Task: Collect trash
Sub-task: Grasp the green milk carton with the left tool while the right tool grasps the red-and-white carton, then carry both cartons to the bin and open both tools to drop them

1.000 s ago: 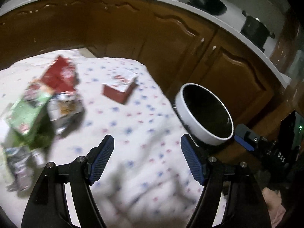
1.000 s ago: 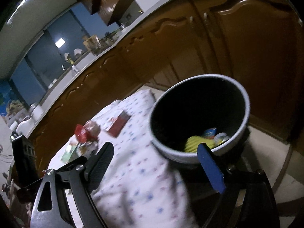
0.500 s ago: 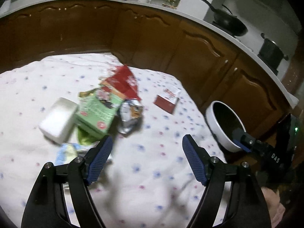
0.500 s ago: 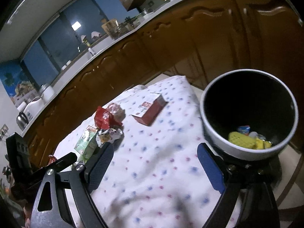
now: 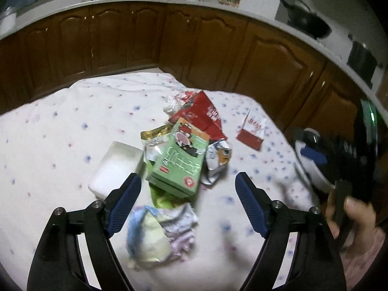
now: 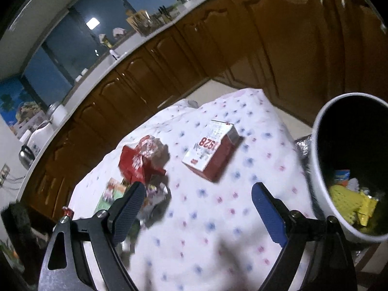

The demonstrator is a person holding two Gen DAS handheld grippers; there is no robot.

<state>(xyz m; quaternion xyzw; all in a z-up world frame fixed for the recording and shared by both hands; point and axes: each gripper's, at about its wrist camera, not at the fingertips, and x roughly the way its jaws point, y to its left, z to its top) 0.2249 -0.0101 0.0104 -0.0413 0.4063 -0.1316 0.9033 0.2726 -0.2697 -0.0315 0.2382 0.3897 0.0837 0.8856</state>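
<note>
Trash lies piled on a dotted white tablecloth (image 5: 60, 126): a green carton (image 5: 179, 162), a red wrapper (image 5: 201, 116), a silver pouch (image 5: 218, 160), a white block (image 5: 116, 167), a crumpled pale wrapper (image 5: 160, 232) and a red-and-white box (image 5: 252, 131). My left gripper (image 5: 186, 198) is open and empty, just above the crumpled wrapper and green carton. My right gripper (image 6: 196, 213) is open and empty over the cloth, short of the red-and-white box (image 6: 213, 155). A white bin (image 6: 351, 165) with a dark inside holds yellow trash at the right.
Brown cabinets (image 5: 145, 36) under a white counter ring the table. The bin (image 5: 312, 169) sits off the table's right edge, partly hidden by my right hand and its tool. A red wrapper (image 6: 138, 162) and the green carton (image 6: 111, 194) lie left of my right gripper.
My left gripper swung left from the bin and cloth edge to the trash pile. My right gripper turned away from the bin toward the table, so the red-and-white box came nearer.
</note>
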